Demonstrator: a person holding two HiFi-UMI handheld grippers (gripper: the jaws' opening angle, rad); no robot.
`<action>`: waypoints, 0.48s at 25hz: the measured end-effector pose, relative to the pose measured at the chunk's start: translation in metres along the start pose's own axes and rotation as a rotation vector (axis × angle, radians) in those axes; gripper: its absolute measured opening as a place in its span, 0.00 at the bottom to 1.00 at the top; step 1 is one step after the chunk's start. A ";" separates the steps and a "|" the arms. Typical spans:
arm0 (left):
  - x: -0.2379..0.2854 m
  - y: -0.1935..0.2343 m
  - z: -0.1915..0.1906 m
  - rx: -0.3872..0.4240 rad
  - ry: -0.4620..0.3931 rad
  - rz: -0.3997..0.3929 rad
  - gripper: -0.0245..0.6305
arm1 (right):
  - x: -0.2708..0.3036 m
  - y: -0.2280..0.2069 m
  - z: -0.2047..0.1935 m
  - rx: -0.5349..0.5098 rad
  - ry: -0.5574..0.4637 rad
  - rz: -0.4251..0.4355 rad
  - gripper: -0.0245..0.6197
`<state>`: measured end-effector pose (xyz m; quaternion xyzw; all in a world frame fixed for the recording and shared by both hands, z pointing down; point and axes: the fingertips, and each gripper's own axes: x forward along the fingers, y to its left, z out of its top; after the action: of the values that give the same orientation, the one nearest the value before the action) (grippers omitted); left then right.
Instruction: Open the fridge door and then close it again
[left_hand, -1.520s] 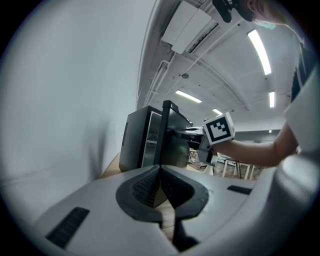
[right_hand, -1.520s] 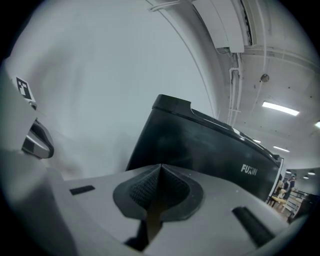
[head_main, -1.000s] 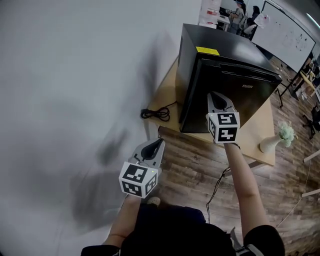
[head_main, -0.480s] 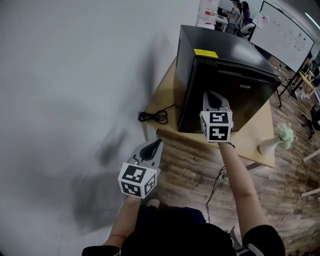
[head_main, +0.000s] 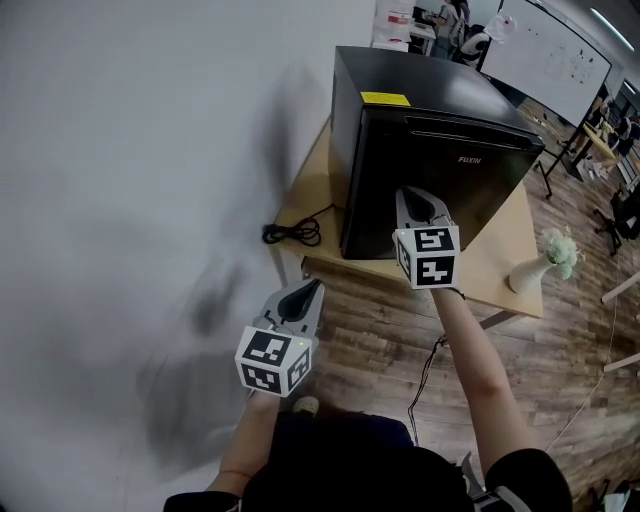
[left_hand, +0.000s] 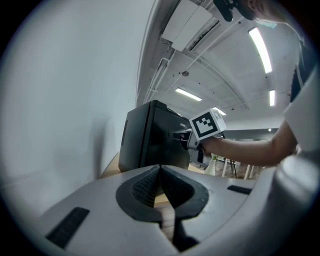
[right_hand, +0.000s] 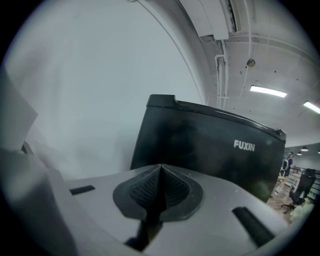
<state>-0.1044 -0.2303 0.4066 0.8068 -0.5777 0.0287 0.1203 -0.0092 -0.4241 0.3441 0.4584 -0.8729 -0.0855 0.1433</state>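
Observation:
A small black fridge (head_main: 430, 150) stands on a low wooden table (head_main: 505, 265) against the white wall, its door closed. In the right gripper view the fridge door (right_hand: 215, 150) fills the middle, just ahead of the jaws. My right gripper (head_main: 412, 200) is shut with nothing in it, its tip close in front of the door's lower left part; whether it touches, I cannot tell. My left gripper (head_main: 312, 288) is shut and empty, held low and left, well short of the fridge (left_hand: 150, 135). The right gripper's marker cube (left_hand: 206, 125) shows beside the fridge in the left gripper view.
A black power cable (head_main: 290, 232) lies coiled on the table's left end by the wall. A white vase with flowers (head_main: 545, 262) stands at the table's right end. Wooden floor (head_main: 380, 330) lies below. Desks, chairs and a whiteboard (head_main: 555, 60) are at the far right.
The scene has shifted left and up in the head view. My right gripper stays at the fridge door's lower front. The left gripper has not moved.

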 end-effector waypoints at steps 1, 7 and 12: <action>0.001 -0.003 -0.001 0.003 0.004 -0.008 0.05 | -0.005 -0.003 -0.004 0.015 0.007 0.000 0.02; 0.008 -0.023 -0.006 0.020 0.022 -0.058 0.05 | -0.037 -0.021 -0.025 0.084 0.043 -0.017 0.02; 0.012 -0.045 -0.008 0.021 0.025 -0.101 0.05 | -0.068 -0.030 -0.031 0.184 0.039 -0.004 0.02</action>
<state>-0.0572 -0.2261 0.4089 0.8359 -0.5342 0.0386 0.1202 0.0613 -0.3853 0.3535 0.4731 -0.8732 0.0039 0.1172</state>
